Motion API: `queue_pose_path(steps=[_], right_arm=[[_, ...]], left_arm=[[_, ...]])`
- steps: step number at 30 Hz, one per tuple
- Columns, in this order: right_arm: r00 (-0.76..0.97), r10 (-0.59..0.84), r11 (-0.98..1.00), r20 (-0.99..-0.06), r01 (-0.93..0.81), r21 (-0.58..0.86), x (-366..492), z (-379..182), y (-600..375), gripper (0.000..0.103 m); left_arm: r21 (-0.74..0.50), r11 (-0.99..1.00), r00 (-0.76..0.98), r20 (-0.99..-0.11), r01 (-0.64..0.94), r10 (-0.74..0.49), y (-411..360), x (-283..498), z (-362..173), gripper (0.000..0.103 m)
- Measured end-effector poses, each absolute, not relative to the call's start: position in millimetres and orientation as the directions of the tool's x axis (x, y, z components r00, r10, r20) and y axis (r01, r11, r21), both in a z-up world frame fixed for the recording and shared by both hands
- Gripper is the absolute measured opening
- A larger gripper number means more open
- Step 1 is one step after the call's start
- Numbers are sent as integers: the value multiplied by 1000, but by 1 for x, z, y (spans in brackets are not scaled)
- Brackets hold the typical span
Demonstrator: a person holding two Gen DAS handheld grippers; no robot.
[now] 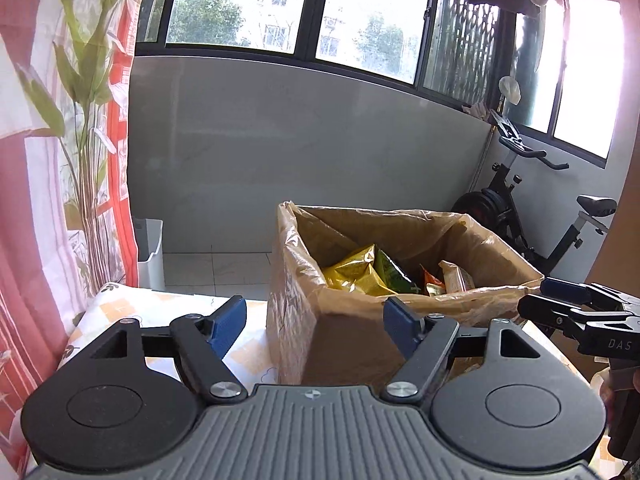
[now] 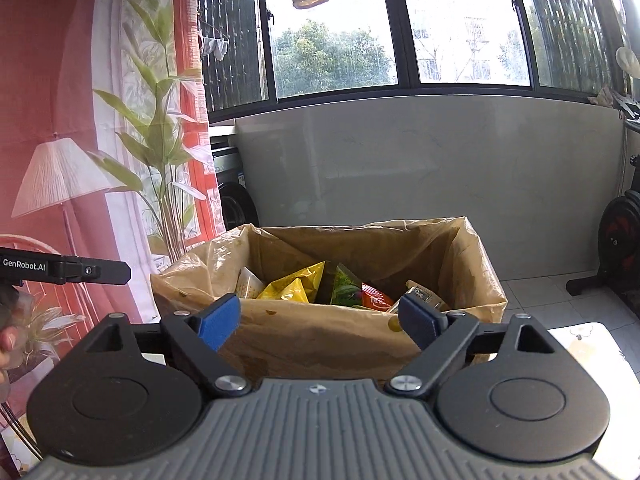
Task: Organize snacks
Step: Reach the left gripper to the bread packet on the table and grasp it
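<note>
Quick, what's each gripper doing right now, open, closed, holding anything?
Left gripper: open, holding nothing, in front of the cardboard box.
Right gripper: open, holding nothing, facing the same box.

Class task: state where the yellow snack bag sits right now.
The yellow snack bag lies inside the lined cardboard box, left of centre in the right wrist view, beside the green packet; the left wrist view shows it in the box too.
</note>
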State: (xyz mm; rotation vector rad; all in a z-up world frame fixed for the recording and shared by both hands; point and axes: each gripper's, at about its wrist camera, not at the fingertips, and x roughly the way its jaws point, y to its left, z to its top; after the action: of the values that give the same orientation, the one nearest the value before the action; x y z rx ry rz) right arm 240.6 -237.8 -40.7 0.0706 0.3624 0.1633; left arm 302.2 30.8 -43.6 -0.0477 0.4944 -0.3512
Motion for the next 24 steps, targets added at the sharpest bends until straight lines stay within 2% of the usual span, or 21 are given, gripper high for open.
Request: queue_pose_path(steps=[7,16,20,24], right_arm=[[932,175,984,-316,-156,82,208,-59,-217,89],[876,201,979,-438,-166,118,202,-111,-200,88],[842,233,973,-487,-197,124,202,-132,-192,87],[803,262,964,-536,-238,115,203,-149,-182,86]], left_arm=[[-179,945,787,-523,274,-328,63,280,-86,77],[-204,943,709,-622,262,-332,75,268,-145,75],[-251,937,664,-661,243,-350,75,272,-169,69],[-287,926,615,-693,243,-376,71,280,-190,57]])
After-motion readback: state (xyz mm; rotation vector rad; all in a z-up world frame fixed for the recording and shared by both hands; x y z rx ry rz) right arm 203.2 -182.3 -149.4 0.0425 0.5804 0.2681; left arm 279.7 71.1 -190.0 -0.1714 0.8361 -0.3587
